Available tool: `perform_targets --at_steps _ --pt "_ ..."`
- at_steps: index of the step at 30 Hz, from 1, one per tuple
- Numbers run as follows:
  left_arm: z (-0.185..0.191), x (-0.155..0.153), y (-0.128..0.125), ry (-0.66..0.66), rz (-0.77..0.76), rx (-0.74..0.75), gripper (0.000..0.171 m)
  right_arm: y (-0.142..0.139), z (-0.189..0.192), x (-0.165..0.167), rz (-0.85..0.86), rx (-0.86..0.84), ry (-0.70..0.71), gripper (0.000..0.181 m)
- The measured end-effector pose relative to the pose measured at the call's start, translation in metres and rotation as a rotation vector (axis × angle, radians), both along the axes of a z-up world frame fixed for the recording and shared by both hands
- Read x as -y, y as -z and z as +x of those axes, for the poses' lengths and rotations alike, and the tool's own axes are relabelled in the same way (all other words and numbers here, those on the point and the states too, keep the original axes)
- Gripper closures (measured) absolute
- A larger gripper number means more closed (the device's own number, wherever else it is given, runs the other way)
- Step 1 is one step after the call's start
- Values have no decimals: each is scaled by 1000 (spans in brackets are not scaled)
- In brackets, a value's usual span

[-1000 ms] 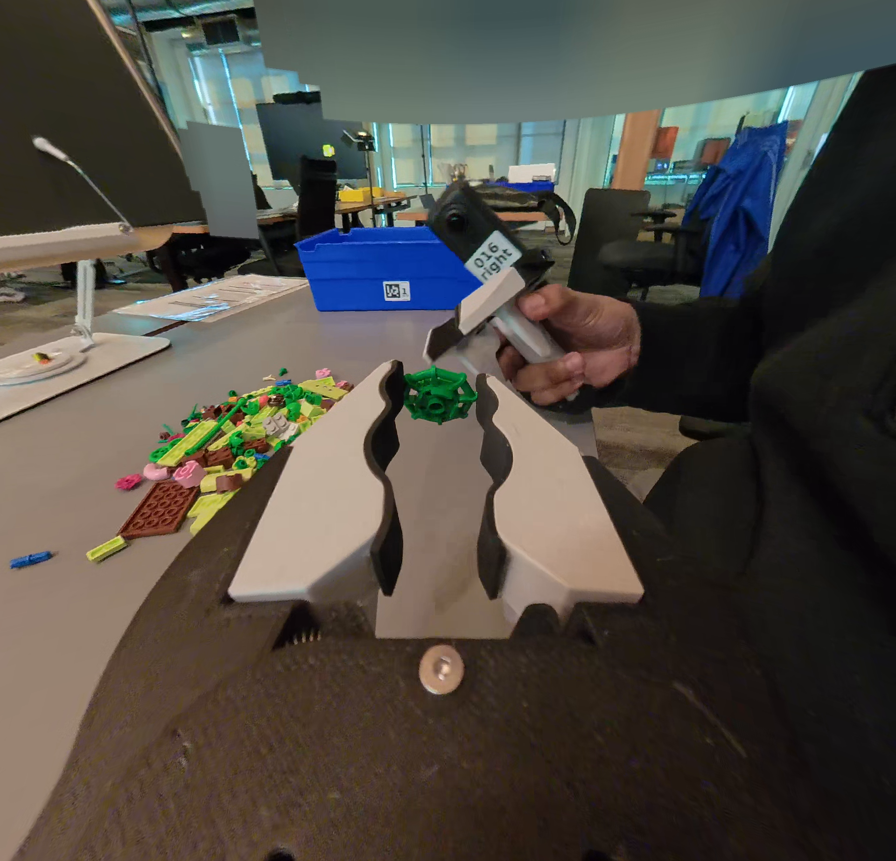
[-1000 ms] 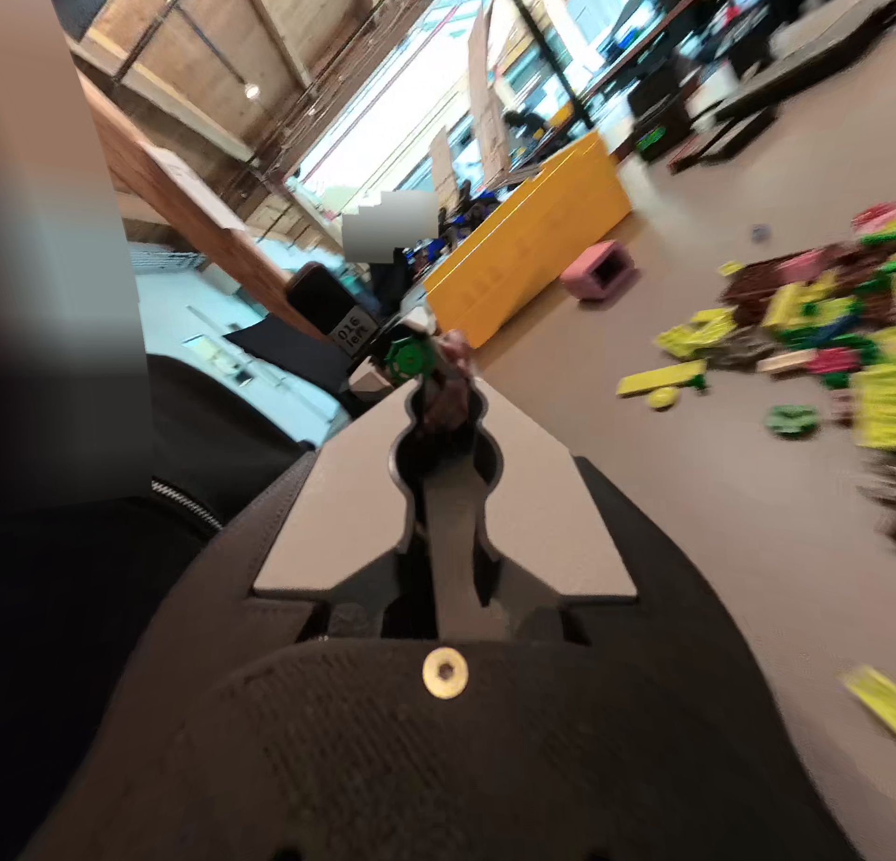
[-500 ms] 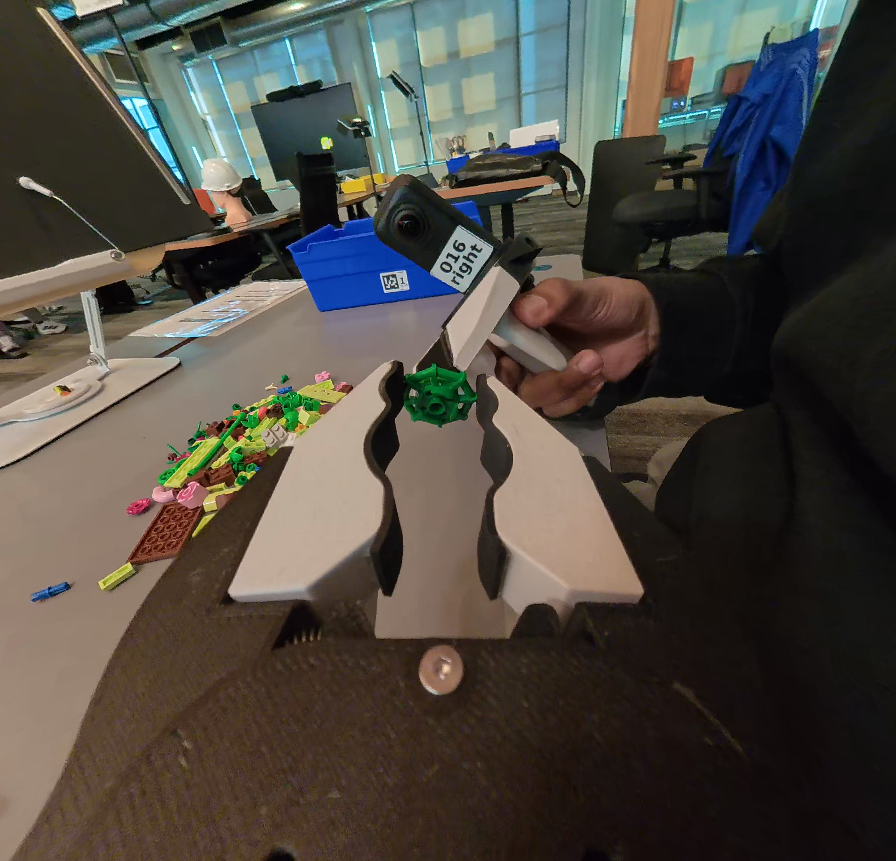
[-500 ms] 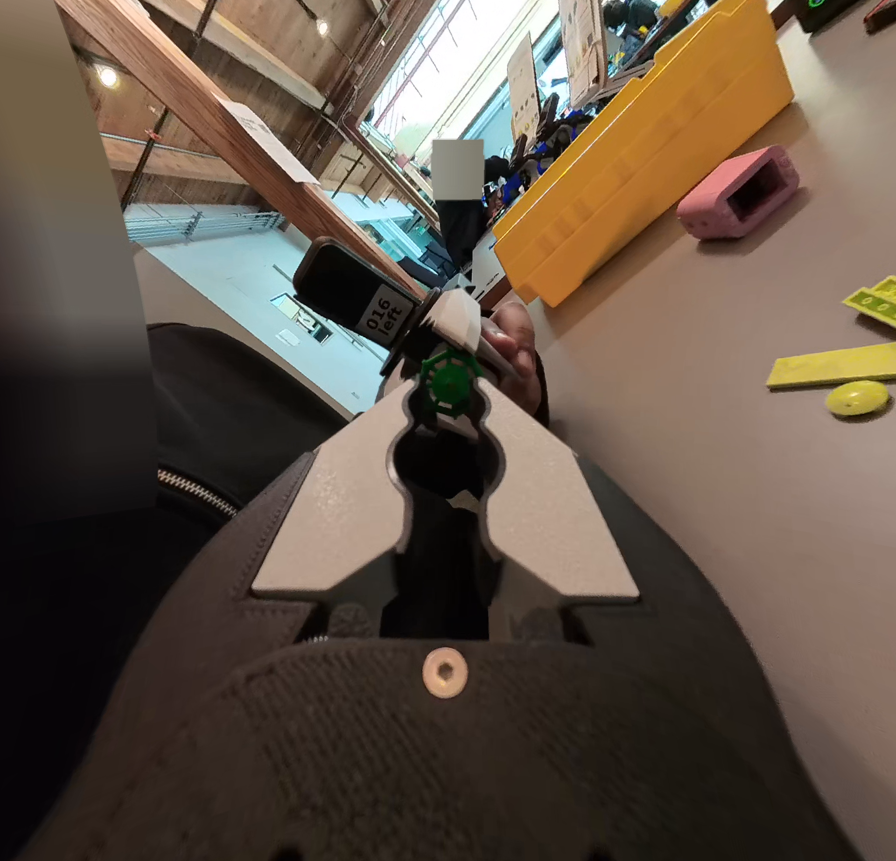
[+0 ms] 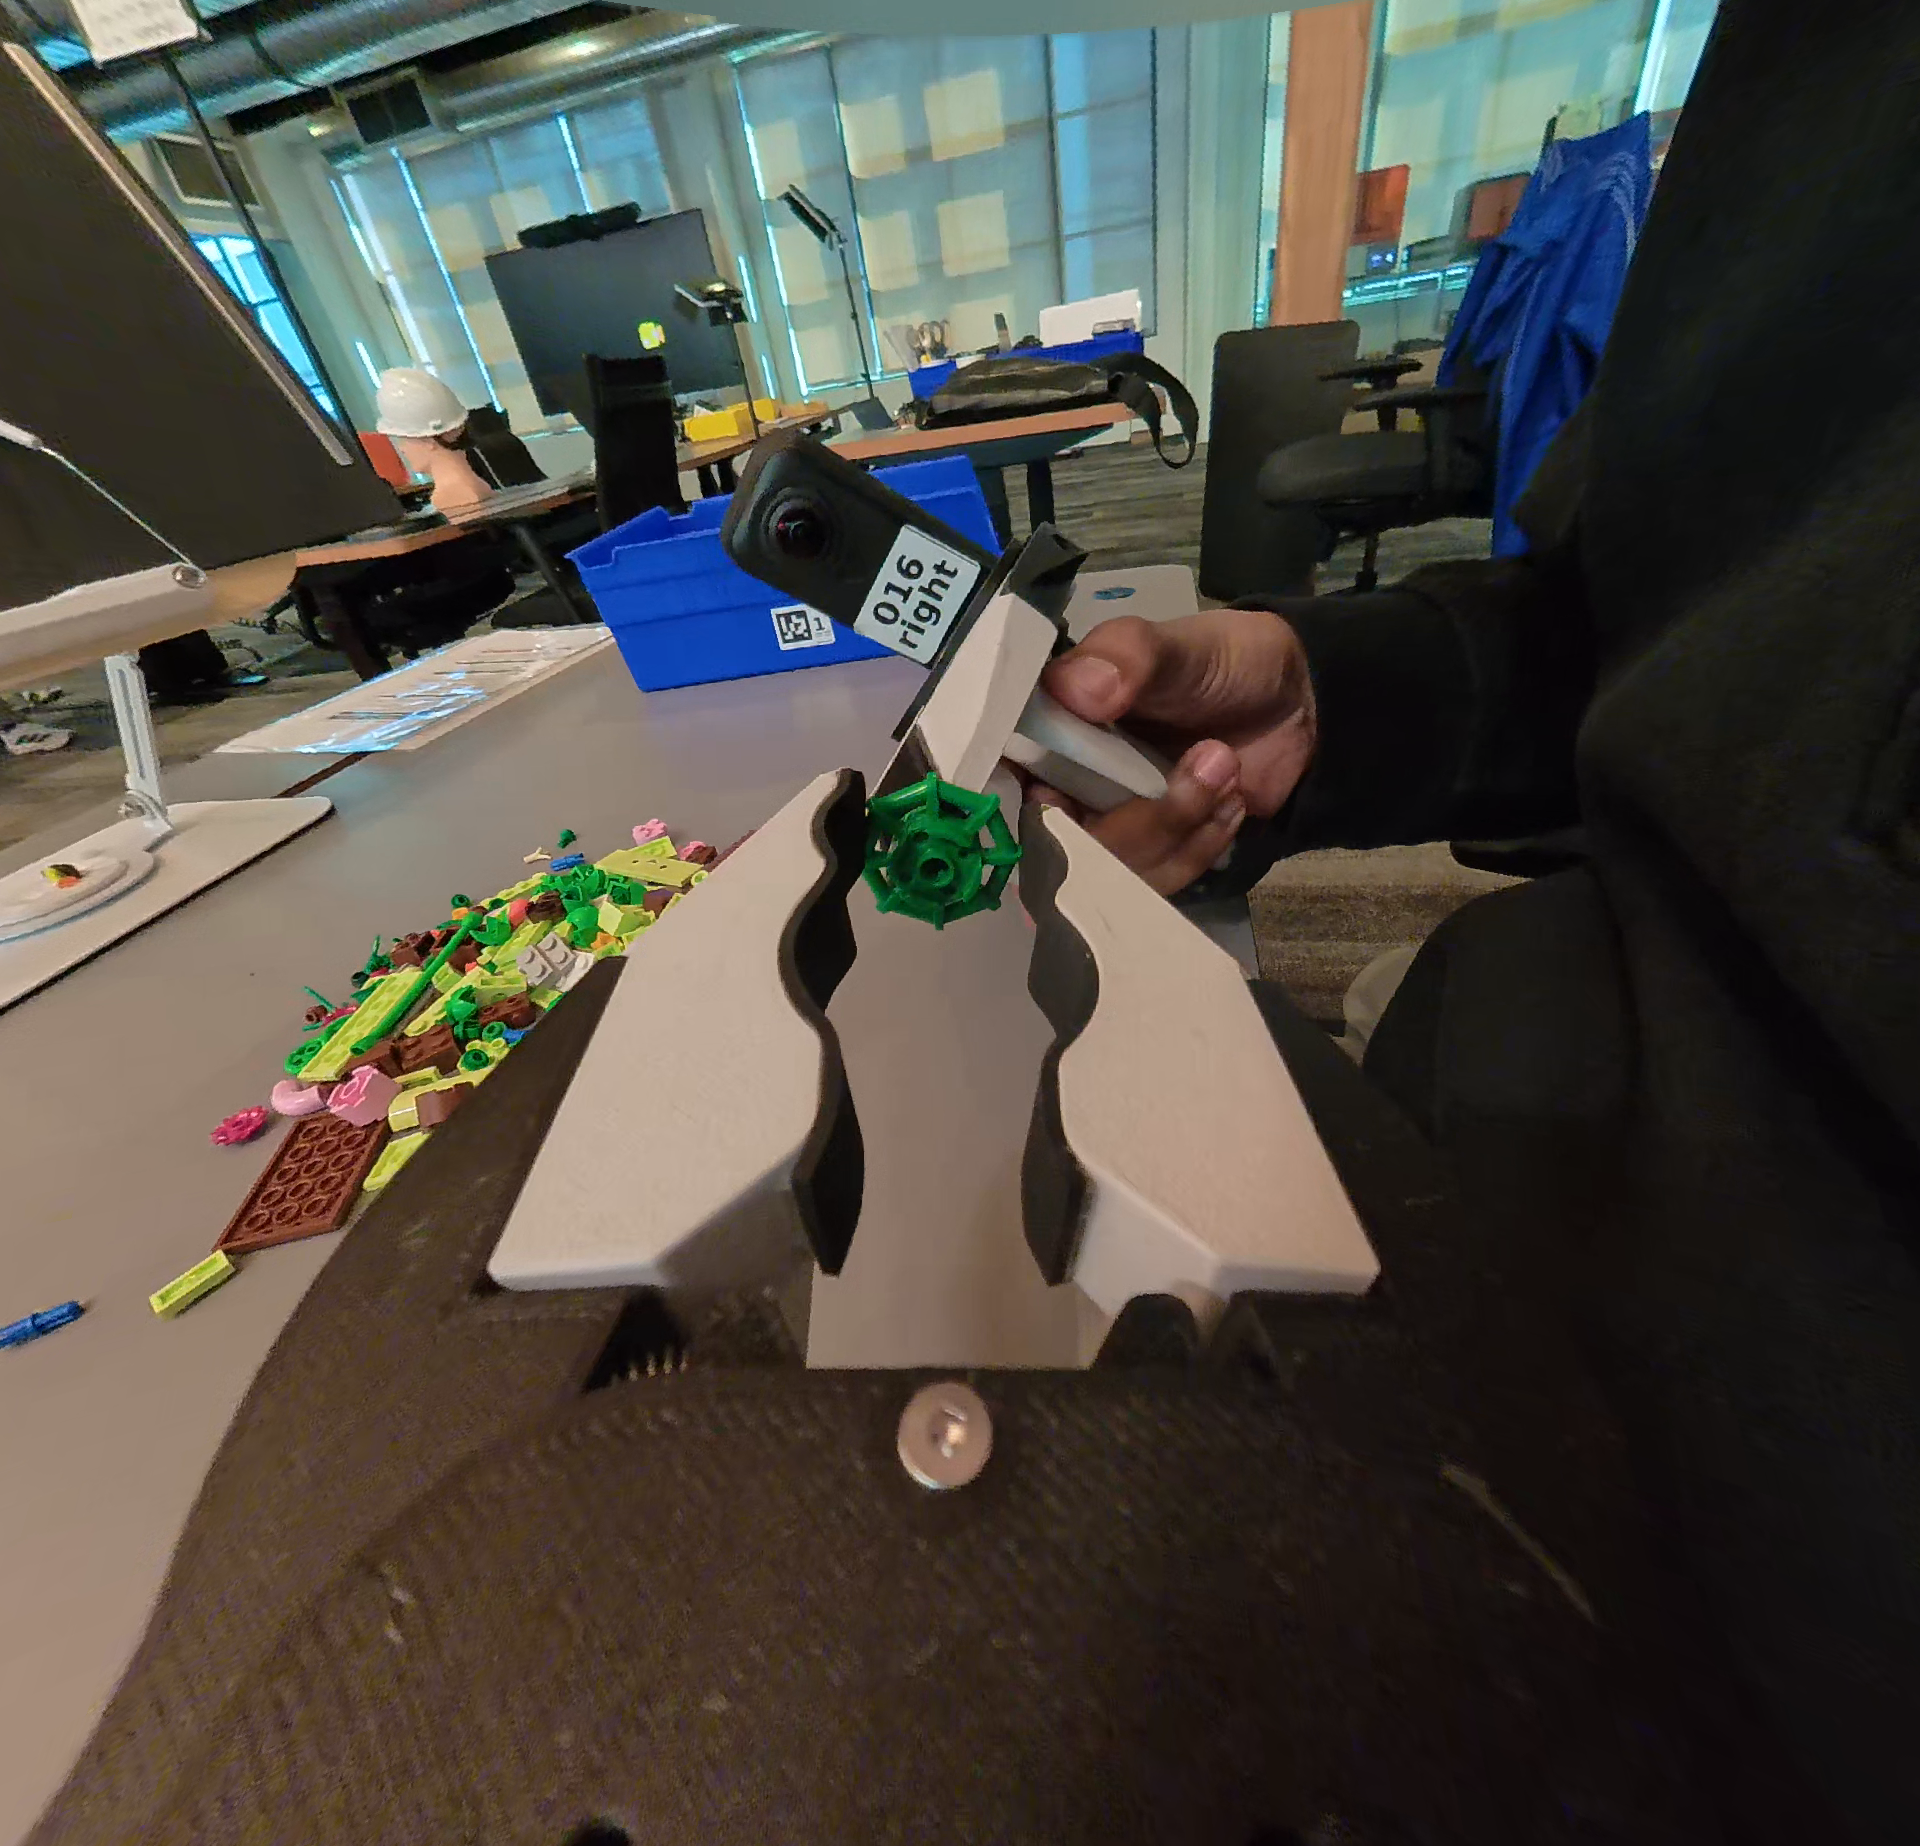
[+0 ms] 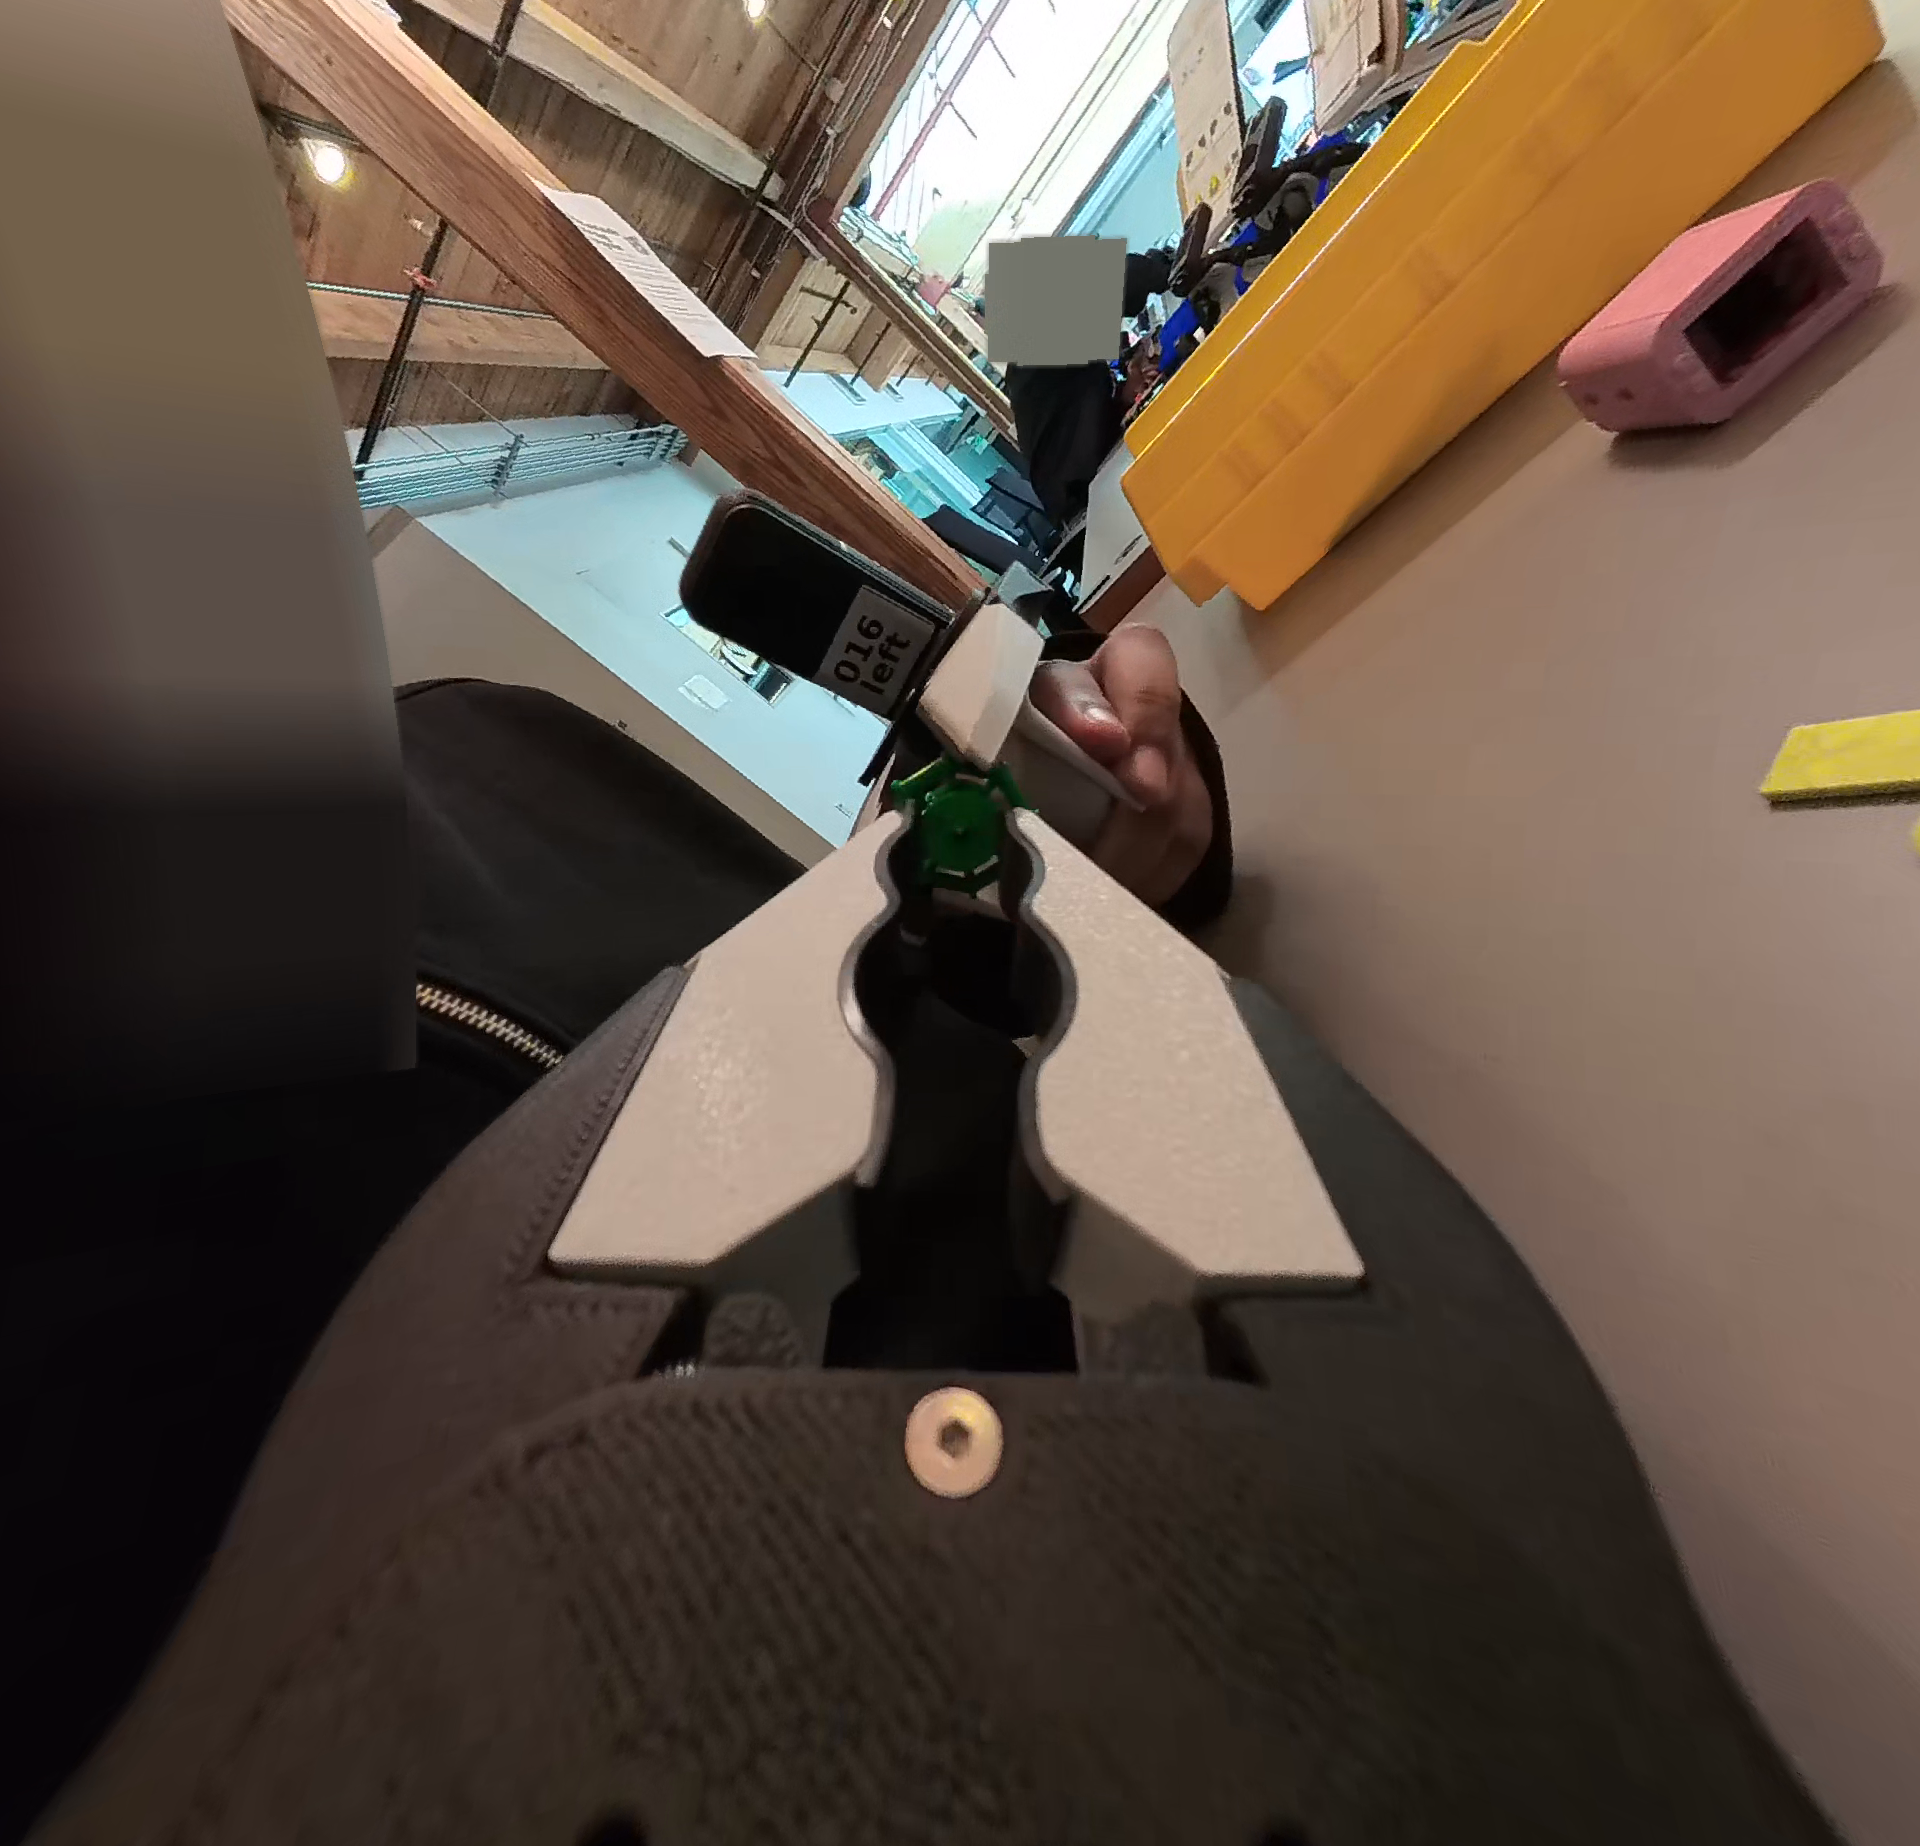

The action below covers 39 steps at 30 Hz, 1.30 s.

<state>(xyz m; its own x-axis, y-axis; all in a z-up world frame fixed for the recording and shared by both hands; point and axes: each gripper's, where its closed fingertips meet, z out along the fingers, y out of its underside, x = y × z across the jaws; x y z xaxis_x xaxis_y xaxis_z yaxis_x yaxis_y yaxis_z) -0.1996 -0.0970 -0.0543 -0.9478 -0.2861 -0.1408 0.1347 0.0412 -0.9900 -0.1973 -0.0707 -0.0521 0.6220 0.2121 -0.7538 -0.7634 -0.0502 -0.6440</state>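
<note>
My left gripper (image 5: 940,840) is shut on a round green web-shaped brick piece (image 5: 940,851), held by its rim between the fingertips, above the near table edge. The right gripper (image 5: 914,757) comes down at it from behind, held by a hand, with its tip at the piece's upper rim. In the right wrist view my right gripper (image 6: 961,840) has its jaws a little apart, with the green piece (image 6: 956,840) showing between the tips. The left gripper (image 6: 971,726) shows just beyond it.
A pile of small green, yellow-green, brown and pink bricks (image 5: 468,975) and a brown plate (image 5: 307,1183) lie on the grey table (image 5: 104,1225). A blue bin (image 5: 707,601) and a lamp base (image 5: 166,840) stand farther back. A yellow bin (image 6: 1455,269) and a pink box (image 6: 1725,321) show in the right wrist view. My left and right fingertips are right by each other. The brown plate (image 5: 307,1183) is about equally far from each gripper, around 20 cm.
The right gripper has swung away from the brick pile and closed in on the green piece. The left gripper keeps its hold. The right jaws' gap looks unchanged.
</note>
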Motion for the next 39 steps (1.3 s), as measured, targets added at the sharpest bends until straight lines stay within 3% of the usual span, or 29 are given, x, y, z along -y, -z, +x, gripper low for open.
perform_targets --at_steps 14,18,20,24,28,32,34,36,39 --pt "6 3 7 -43 59 4 142 4 7 6 3 13 93 171" --pt "24 -29 -2 -111 -5 -40 143 3 48 58 57 -43 259 172" --pt "25 -30 0 -108 2 -47 143 7 52 69 -9 24 319 172" --pt "23 -19 5 -110 30 -25 143 14 51 54 -131 122 317 171" --pt "27 -21 -1 -109 -28 -66 143 57 82 55 -550 432 429 170" --pt "32 -27 -6 -117 -82 -97 143 83 115 60 -844 659 473 170" --pt "33 -29 -6 -121 -91 -111 143 90 124 60 -896 698 480 169" --pt "35 -32 -7 -134 -97 -113 143 90 127 60 -900 706 493 156" --pt "37 -33 -6 -139 -100 -123 143 77 126 71 -878 724 556 155"
